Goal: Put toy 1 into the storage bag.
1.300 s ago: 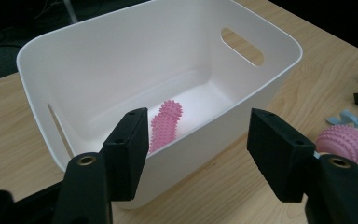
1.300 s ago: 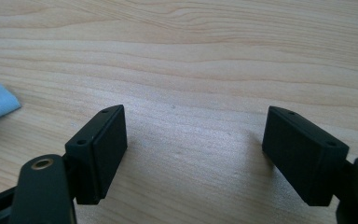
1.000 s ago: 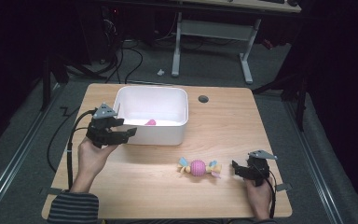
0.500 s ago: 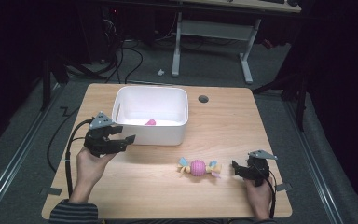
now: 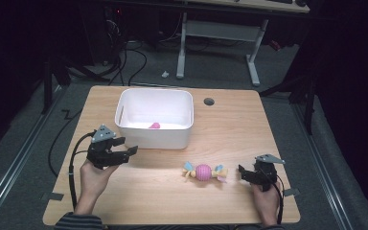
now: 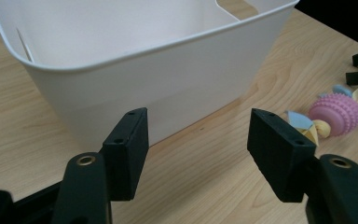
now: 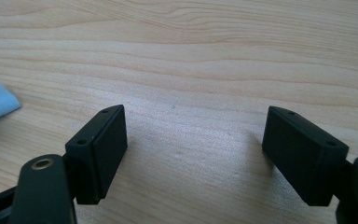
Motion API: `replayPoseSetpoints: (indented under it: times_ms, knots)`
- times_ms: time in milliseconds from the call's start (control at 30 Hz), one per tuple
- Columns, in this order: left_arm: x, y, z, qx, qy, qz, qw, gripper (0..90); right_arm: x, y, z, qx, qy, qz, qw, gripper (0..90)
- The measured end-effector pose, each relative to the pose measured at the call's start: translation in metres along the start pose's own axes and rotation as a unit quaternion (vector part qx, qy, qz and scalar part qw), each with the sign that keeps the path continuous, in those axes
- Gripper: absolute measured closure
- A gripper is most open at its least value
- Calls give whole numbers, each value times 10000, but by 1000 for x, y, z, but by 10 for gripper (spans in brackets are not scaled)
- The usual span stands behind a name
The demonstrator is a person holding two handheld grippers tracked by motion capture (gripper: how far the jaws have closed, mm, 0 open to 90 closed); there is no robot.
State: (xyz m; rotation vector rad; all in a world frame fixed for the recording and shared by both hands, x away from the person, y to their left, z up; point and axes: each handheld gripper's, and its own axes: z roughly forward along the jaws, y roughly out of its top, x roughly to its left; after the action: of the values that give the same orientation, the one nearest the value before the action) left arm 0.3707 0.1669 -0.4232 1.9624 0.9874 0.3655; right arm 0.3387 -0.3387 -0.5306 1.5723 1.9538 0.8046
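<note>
Left tongs [image 5: 124,154] stood about half open w/ nothing between the jaws, low over the bench [image 5: 163,196] just in front of the white bin's [image 5: 148,136] near-left corner, tips not touching it. In the left gripper view the bin's near wall cut off most of its inside; top rim ran out of frame. The pink item in the bin [image 5: 154,125] was too small to identify from the high view, partly hidden by the wall. Left hand [image 5: 93,179] came up from the bottom edge, forearm angled slightly inward, tongs pointing right and a bit fwd; sleeve cut off by the frame.

Right tongs [image 5: 242,171] were open wide, empty, pointing left toward the toy, apart from it. Right hand [image 5: 264,201] rested low at the bench's near-right, wrist cut off at the frame edge. In the right gripper view a scrap of light-blue cloth sat at the left edge, rest out of frame.

The pink knobbly ball toy [image 5: 203,172] w/ blue and yellow cloth ends lay on the bench between the two tongs, nearer the right ones, in front of the bin.
</note>
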Motion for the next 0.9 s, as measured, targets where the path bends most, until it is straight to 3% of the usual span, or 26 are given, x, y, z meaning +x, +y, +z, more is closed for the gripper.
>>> replayPoseSetpoints:
  times_ms: [300,900]
  knots:
    - [-1,-21,10,107,4,-117,9999,390,0,0,0,0,-1,1,10000,218]
    - [-4,-48,44,389,156,-141,9990,387,0,0,0,2,-3,6,10000,218]
